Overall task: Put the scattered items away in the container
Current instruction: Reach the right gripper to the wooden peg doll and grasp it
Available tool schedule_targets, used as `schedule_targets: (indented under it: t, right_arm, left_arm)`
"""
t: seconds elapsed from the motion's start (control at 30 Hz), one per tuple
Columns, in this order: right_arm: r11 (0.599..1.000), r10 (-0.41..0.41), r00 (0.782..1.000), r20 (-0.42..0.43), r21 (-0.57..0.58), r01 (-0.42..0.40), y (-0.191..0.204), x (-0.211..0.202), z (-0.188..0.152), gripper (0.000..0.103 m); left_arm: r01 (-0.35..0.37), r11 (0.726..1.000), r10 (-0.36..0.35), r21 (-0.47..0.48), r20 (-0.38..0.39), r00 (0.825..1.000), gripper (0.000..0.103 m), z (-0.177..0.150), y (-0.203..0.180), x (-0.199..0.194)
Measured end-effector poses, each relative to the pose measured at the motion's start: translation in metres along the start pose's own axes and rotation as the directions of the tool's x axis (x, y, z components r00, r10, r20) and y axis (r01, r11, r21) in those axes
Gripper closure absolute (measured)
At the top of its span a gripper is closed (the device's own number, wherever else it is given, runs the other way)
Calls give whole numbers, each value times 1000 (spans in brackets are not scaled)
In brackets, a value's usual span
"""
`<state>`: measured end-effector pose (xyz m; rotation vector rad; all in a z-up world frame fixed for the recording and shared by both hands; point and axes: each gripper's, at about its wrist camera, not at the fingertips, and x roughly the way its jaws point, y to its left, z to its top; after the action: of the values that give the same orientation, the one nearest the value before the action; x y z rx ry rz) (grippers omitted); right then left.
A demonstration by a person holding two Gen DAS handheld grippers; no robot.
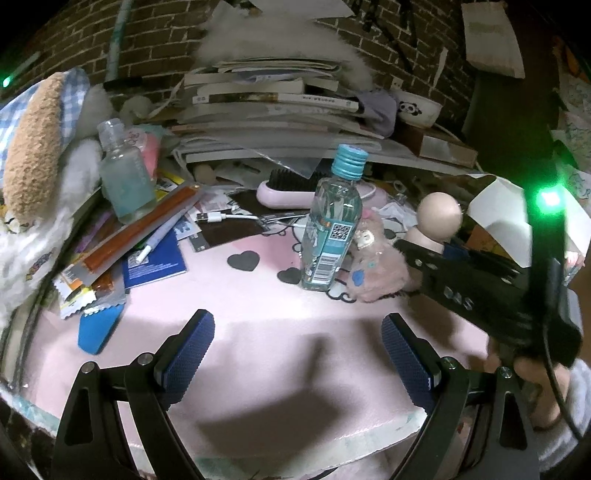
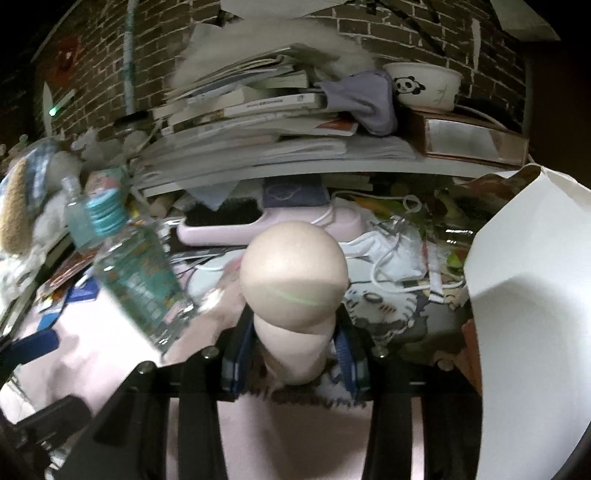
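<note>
While pinching a round-headed peg (image 2: pixel 293 280), right tool (image 2: pixel 291 354) close beside bottle (image 2: pixel 140 280); white bag (image 2: pixel 532 295) on other side; left tool (image 1: pixel 297 354) spread, empty.

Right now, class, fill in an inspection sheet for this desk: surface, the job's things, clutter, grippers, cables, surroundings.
Surface: pink mat, bare in front, crowded behind.
Job's things: beige round-headed peg held upright; white paper bag stands to its right; capped water bottle upright mid-mat.
Clutter: snack packets, blue booklet, pink brush, capless bottle, pink plush.
Grippers: left gripper open, nothing between the pads; right gripper shut on the peg's base.
Cables: white USB cable lies behind the water bottle.
Surroundings: brick wall, stacked books, panda bowl.
</note>
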<state>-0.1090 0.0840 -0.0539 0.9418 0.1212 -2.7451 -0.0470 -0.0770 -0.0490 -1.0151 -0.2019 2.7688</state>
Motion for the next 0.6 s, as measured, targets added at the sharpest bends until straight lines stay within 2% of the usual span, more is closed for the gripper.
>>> schedule_targets:
  t: [0.27,0.6]
  right_arm:
    - [996,25,997,75,-87,-18,22,-41,-13,66]
    - [990,49,980,191,-140,-22,36,-85,2,66]
  left_arm:
    - [-28,999,28,-16,5,1000,13,-5,3,-13]
    - [-32,999,33,-14,17,999,12,-8,-1,-26]
